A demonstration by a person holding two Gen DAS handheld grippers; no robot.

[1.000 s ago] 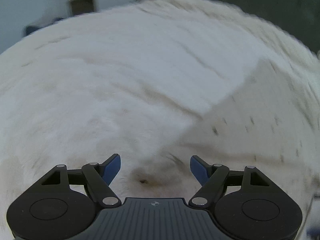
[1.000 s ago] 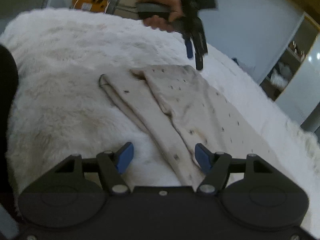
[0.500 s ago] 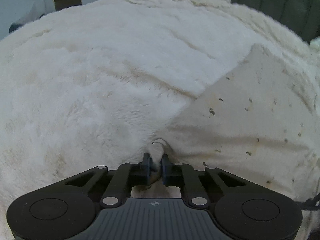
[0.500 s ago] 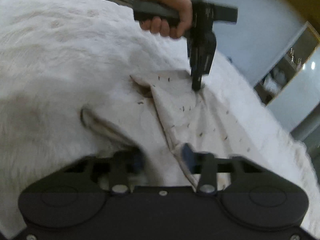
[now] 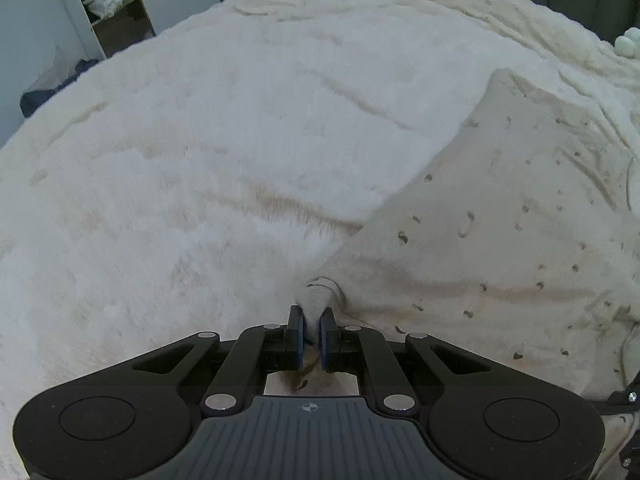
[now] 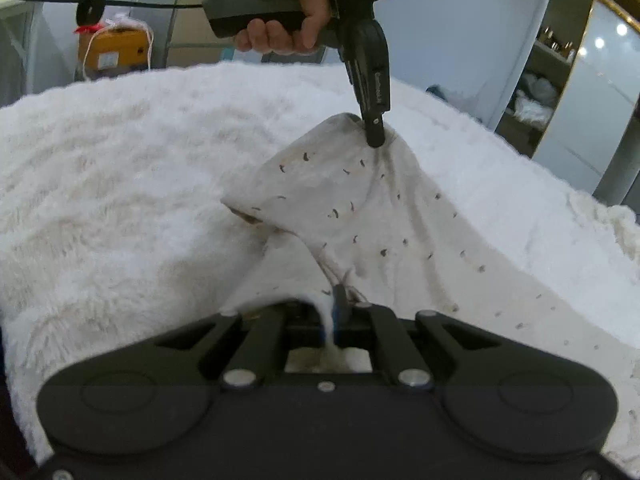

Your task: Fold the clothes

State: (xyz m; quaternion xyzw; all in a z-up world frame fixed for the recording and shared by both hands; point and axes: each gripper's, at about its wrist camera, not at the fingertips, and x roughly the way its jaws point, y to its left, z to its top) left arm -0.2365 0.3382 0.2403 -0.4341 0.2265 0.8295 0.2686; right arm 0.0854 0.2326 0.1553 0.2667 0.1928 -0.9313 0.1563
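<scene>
The left gripper (image 5: 311, 334) and the right gripper (image 6: 335, 314) both pinch the cream speckled cloth garment (image 6: 360, 216) above the fluffy white blanket (image 5: 240, 152).

Count: one garment, two grippers, one blanket.
One speckled cream garment (image 6: 360, 216); left gripper (image 6: 376, 136), right gripper (image 6: 334, 312), one hand (image 6: 276, 20); one white furry blanket (image 5: 200, 160).
</scene>
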